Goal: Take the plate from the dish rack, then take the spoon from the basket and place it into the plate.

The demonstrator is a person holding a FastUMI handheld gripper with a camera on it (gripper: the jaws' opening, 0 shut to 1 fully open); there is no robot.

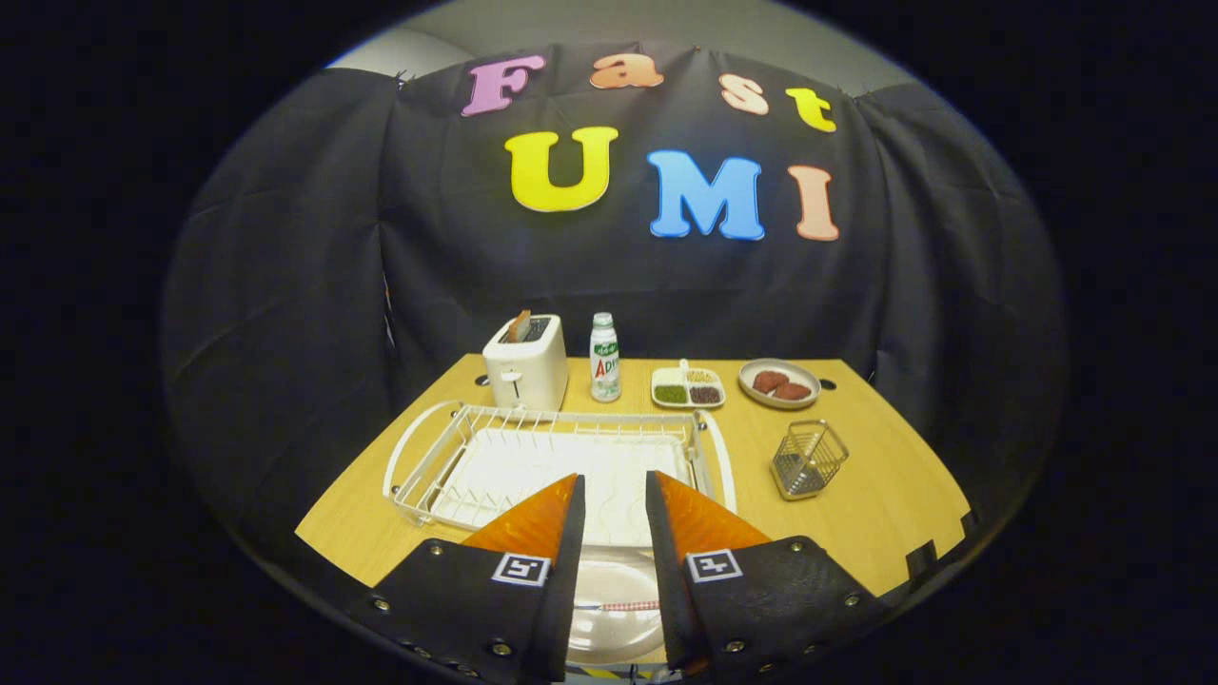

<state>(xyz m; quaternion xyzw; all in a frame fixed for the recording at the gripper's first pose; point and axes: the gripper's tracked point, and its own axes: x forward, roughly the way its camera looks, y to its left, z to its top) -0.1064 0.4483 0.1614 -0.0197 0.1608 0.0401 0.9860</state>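
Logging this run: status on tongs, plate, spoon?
Tongs open, holding nothing. Plate on table beneath them, spoon lying across it. Dish rack and basket beyond. Nothing in the way.

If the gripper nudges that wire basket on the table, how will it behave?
The wire basket is open mesh and already looks tilted, so it is probably light and apt to slide or tip under a nudge. It looks rigid rather than floppy. Thin wires give little grip surface, so pads may slip. The gripper hangs open over the dish rack, apart from it.
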